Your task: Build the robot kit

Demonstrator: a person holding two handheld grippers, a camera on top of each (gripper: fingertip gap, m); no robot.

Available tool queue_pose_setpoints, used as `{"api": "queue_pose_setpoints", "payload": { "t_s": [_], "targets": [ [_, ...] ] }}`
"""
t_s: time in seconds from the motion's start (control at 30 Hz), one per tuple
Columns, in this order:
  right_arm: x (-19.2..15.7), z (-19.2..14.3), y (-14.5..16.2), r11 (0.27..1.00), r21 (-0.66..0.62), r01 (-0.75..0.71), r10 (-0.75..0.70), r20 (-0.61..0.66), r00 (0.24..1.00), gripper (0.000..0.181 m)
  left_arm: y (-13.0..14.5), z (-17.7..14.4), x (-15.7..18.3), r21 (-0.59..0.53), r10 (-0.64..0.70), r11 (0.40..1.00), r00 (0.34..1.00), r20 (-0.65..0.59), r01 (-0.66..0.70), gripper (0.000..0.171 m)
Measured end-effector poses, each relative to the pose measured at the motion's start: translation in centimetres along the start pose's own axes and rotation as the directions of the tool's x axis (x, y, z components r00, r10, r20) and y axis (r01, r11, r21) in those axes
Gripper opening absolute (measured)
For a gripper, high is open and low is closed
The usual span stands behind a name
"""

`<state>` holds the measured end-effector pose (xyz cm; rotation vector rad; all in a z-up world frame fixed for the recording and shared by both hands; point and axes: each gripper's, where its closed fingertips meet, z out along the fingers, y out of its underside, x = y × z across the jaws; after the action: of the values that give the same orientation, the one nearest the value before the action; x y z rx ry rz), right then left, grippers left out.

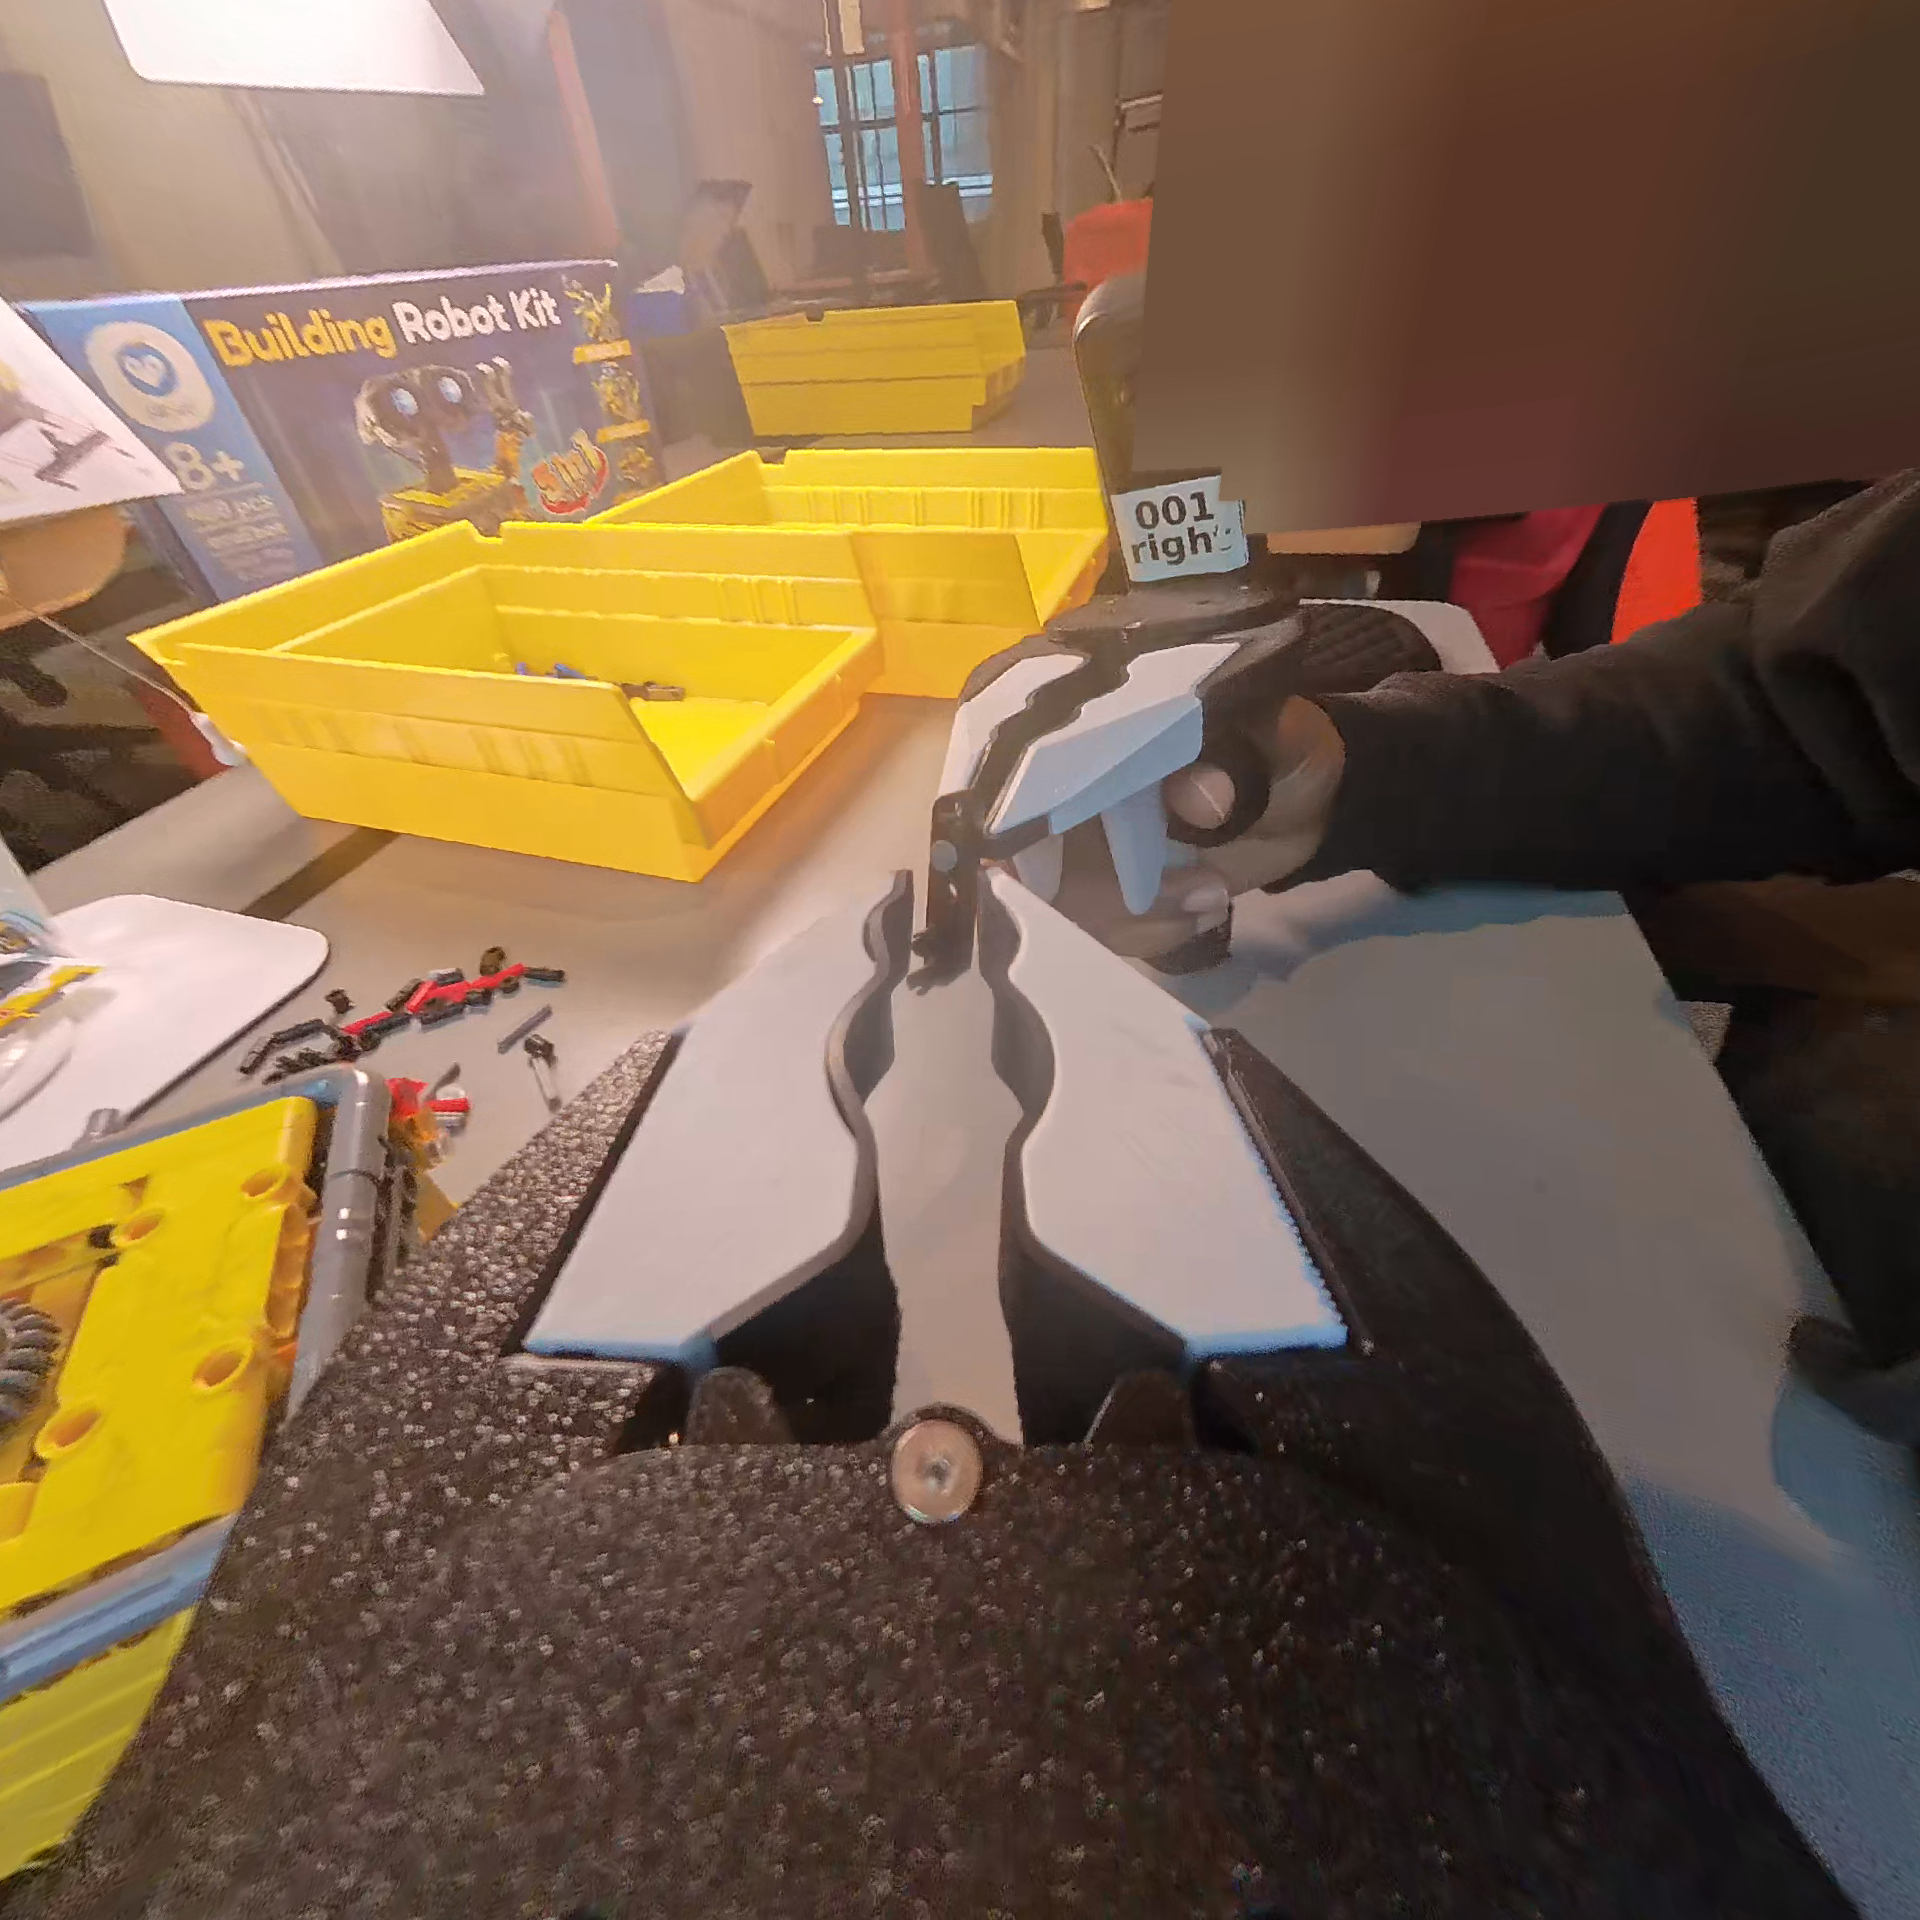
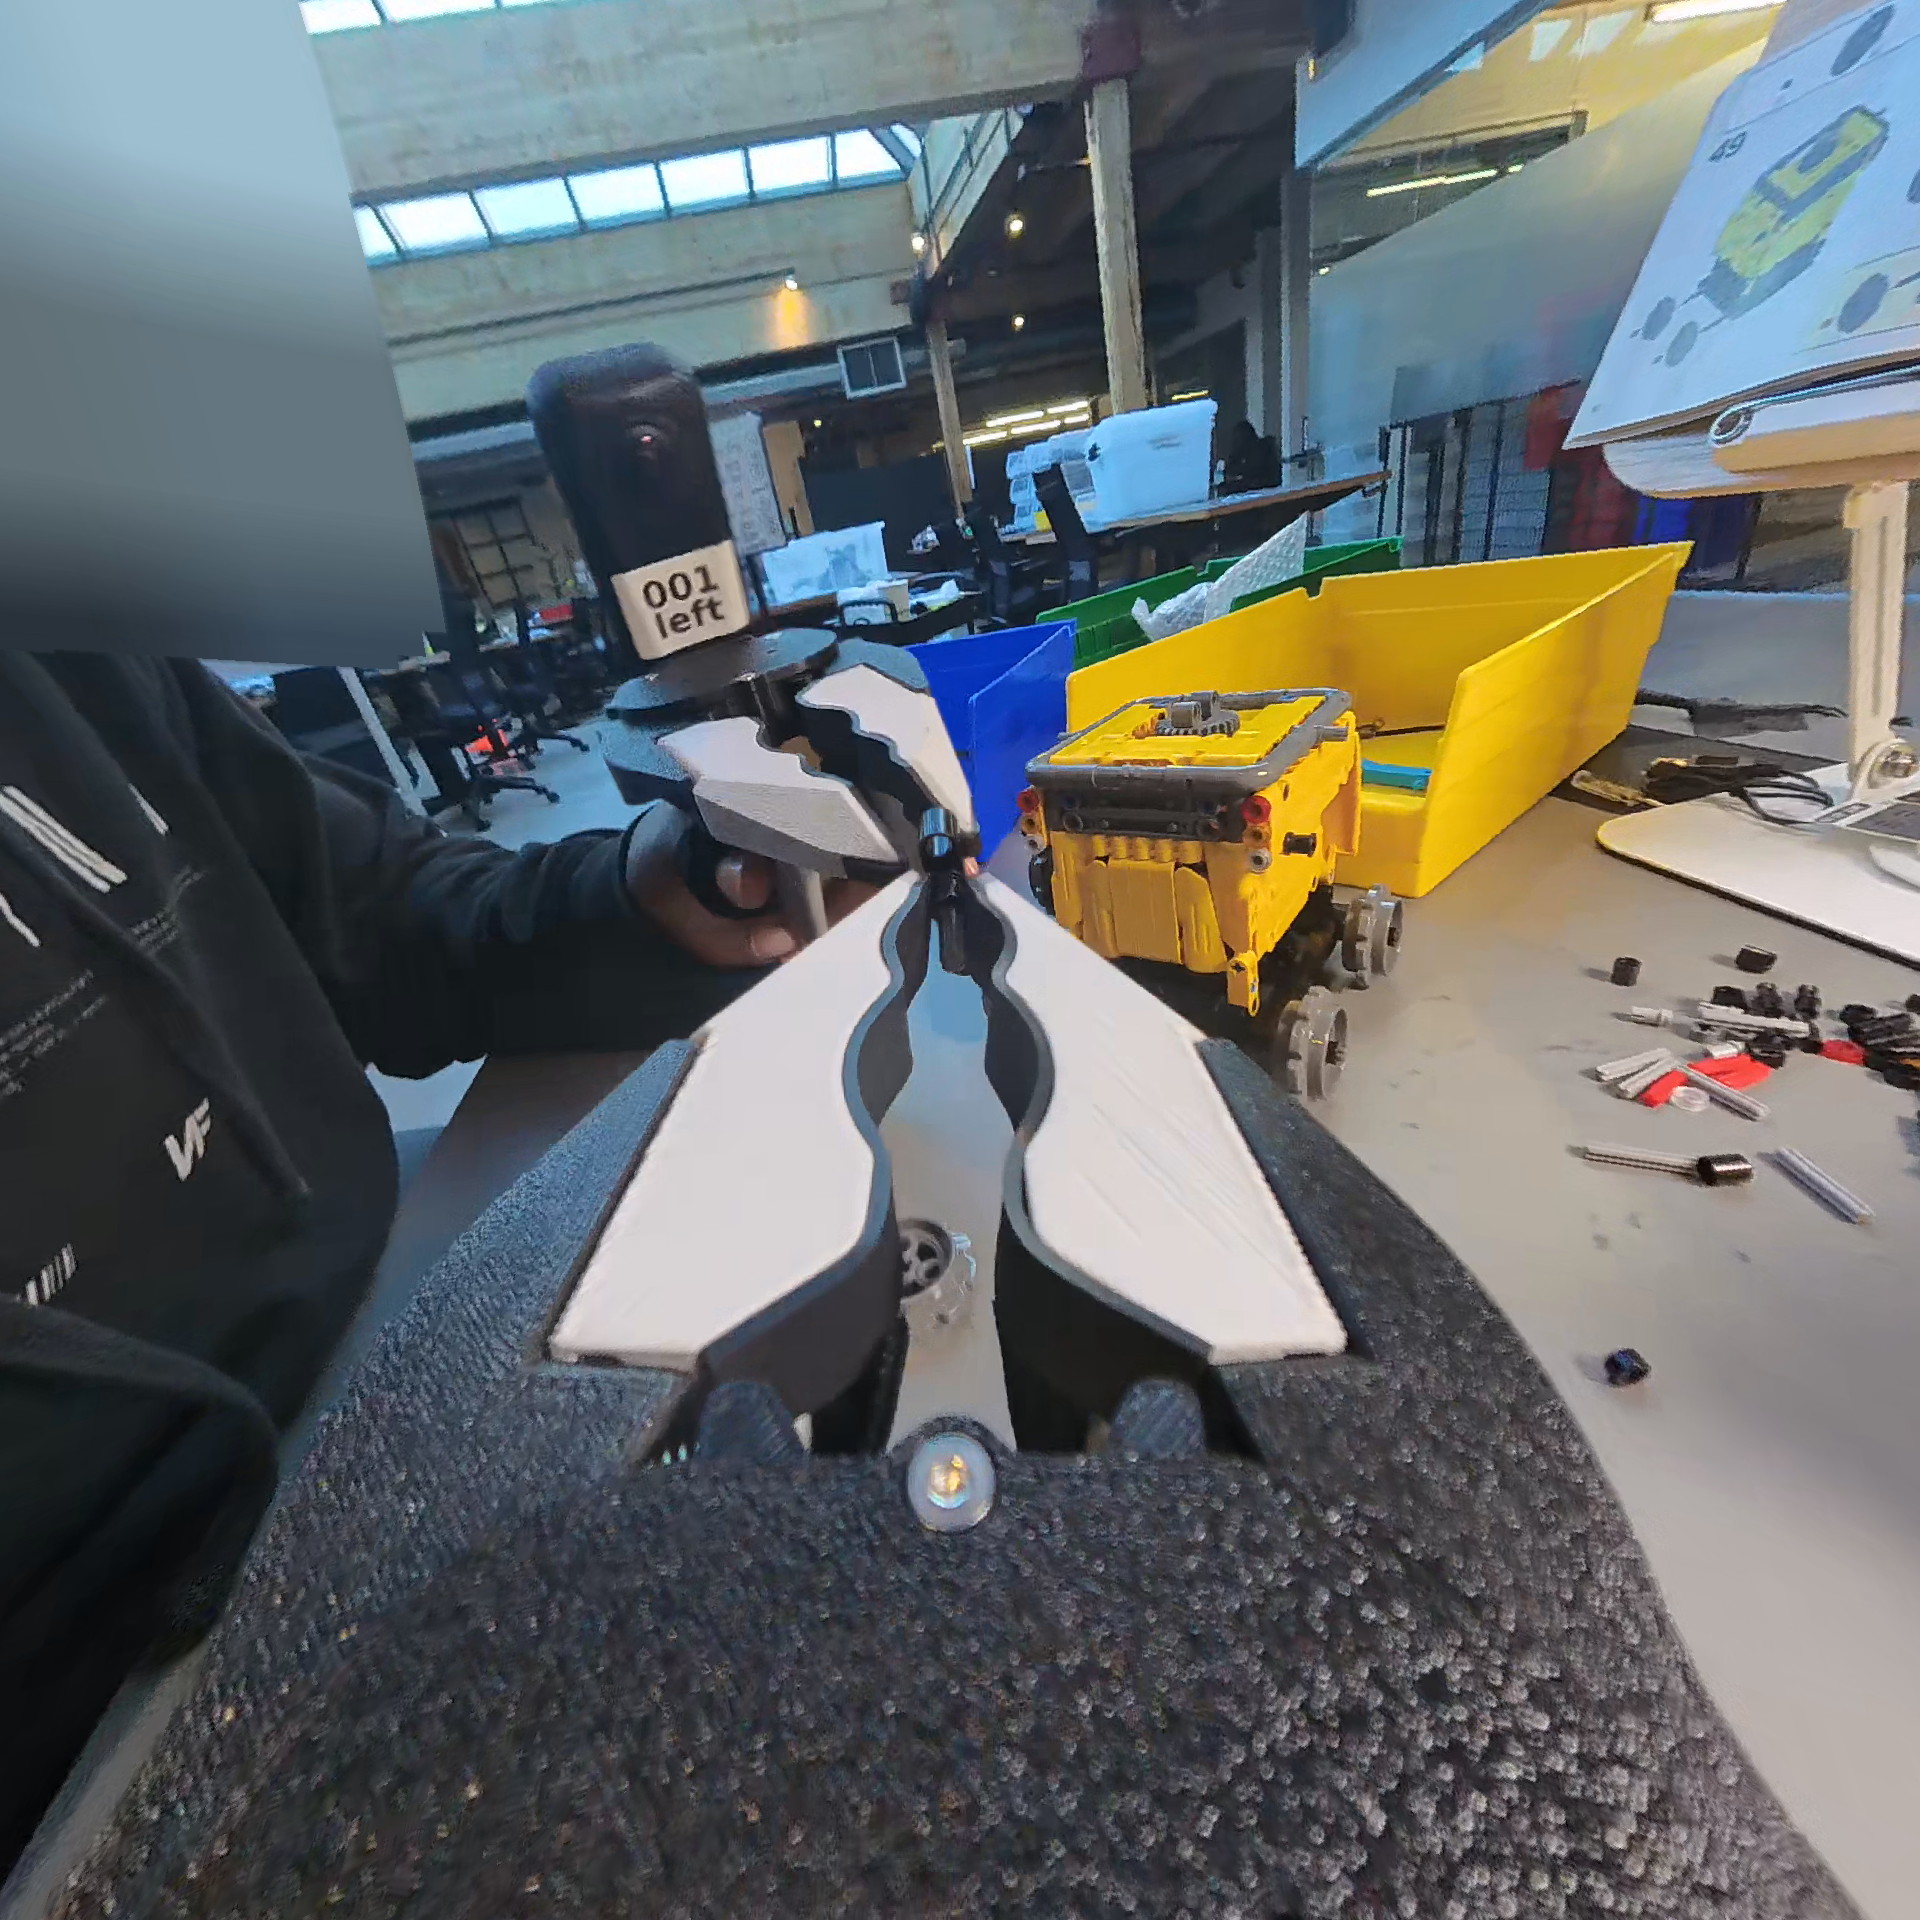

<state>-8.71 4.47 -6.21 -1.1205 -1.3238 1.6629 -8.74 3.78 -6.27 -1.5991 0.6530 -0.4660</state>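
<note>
the left tool (image 1: 940, 930) and right tool (image 2: 948, 914) meet tip to tip above the worktop (image 1: 1455, 1039) — both pinched narrow on one small black piece (image 2: 940, 862), its long axis upright

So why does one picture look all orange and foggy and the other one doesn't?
Left wrist view: warm hazy glare washes over the upper left, fading the blue cardboard kit box and tinting the yellow plastic bins; the yellow brick model at the left edge is smeared. Right wrist view: cooler daylight, crisper; the yellow brick robot vehicle looks sharp. Both bend straight lines near the edges.
</note>
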Motion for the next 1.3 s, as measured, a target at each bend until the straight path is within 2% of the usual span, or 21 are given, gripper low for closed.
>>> {"api": "queue_pose_setpoints", "payload": {
  "t_s": [0.1,0.47,0.67,0.8,0.9,1.1,1.3],
  "targets": [
    [0.1,0.3,0.1,0.999,0.007,-0.032,0.032,-0.012,0.999,0.006,-0.1,0.0,-0.1,-0.009,0.058,0.998,0.998,0.04,-0.057,0.0],
    [-0.2,0.6,1.6,0.994,-0.03,-0.11,0.11,-0.006,0.994,0.005,0.6,0.2,0.1,-0.068,0.157,0.986,0.986,0.054,-0.153,0.0],
    [-0.1,0.7,2.3,0.996,-0.077,-0.055,0.053,-0.033,0.998,0.005,1.5,0.0,0.2,-0.152,0.216,0.966,0.976,0.04,-0.208,0.0],
    [-0.2,0.7,2.9,0.991,-0.133,0.022,-0.029,-0.054,0.998,0.004,2.2,-0.2,0.4,-0.207,0.232,0.952,0.973,0.004,-0.226,0.0],
    [-0.3,0.7,3.8,0.965,-0.222,0.141,-0.157,-0.056,0.986,0.004,3.2,-0.3,0.8,-0.255,0.246,0.935,0.969,-0.036,-0.247,0.0],
    [-0.5,0.2,6.4,0.85,-0.394,0.351,-0.383,-0.003,0.924,0.004,5.9,-0.2,1.8,-0.359,0.253,0.89,0.96,-0.123,-0.281,0.0],
    [-0.5,0.0,7.9,0.755,-0.471,0.456,-0.495,0.046,0.868,0.003,7.1,0.0,2.4,-0.387,0.244,0.877,0.957,-0.157,-0.286,0.0]
  ]
}}
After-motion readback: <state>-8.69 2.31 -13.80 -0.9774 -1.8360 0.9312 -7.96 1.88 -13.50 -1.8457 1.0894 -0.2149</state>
